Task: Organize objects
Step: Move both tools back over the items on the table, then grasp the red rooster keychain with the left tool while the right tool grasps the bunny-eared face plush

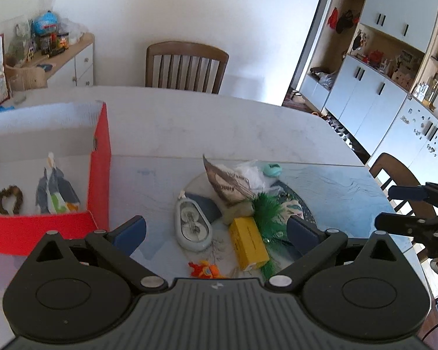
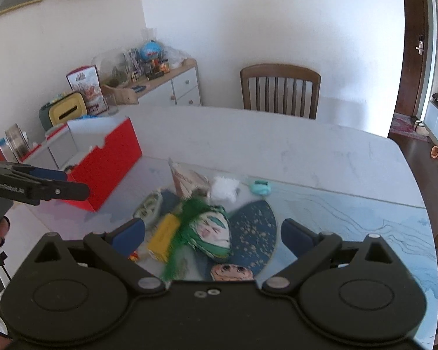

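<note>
Clutter sits heaped mid-desk: a yellow box (image 1: 249, 246), green tinsel (image 1: 266, 210), a pale oval case (image 1: 191, 227) and a paper packet (image 1: 223, 181). Just left stands the red box (image 1: 100, 169). Left gripper (image 1: 216, 229) and right gripper (image 2: 213, 232) hover above, jaws wide, empty.

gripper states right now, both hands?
Left gripper: open, holding nothing, above the pile of small objects.
Right gripper: open, holding nothing, above the same pile.
</note>
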Demonstrator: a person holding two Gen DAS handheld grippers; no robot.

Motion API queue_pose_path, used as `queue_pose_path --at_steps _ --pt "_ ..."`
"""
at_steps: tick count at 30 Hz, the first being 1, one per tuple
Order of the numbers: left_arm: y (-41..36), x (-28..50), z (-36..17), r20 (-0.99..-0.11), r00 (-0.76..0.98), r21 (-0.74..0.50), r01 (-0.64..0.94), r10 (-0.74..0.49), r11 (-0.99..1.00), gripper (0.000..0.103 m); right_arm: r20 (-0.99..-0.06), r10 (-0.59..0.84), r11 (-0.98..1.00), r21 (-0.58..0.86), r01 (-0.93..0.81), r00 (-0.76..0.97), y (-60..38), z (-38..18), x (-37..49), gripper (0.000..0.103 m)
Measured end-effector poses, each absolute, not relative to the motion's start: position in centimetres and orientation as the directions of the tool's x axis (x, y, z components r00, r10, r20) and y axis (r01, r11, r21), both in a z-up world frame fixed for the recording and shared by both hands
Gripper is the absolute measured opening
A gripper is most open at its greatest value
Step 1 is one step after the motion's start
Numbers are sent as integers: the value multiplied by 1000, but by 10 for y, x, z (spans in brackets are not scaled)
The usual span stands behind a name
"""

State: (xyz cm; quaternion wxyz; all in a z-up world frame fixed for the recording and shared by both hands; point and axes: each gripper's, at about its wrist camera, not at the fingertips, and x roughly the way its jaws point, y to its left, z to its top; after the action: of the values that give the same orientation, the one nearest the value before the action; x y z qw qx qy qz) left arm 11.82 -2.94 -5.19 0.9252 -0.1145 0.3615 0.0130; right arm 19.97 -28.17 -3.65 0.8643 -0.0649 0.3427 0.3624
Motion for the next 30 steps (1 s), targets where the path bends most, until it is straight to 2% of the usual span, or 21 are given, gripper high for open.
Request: queue_pose_path --at_steps 8,15,30 --pt "-41 121 -76 -683 729 -186 -110 -48 976 103 -679 570 714 131 -688 462 -280 -66 213 97" --pt "-53 126 -106 -721 692 -83 -139 37 987 103 -734 536 702 113 -703 418 -273 -98 219 93" --pt "-55 137 -148 -785 615 -57 -197 78 979 102 -787 511 694 140 -706 346 -261 -135 226 82"
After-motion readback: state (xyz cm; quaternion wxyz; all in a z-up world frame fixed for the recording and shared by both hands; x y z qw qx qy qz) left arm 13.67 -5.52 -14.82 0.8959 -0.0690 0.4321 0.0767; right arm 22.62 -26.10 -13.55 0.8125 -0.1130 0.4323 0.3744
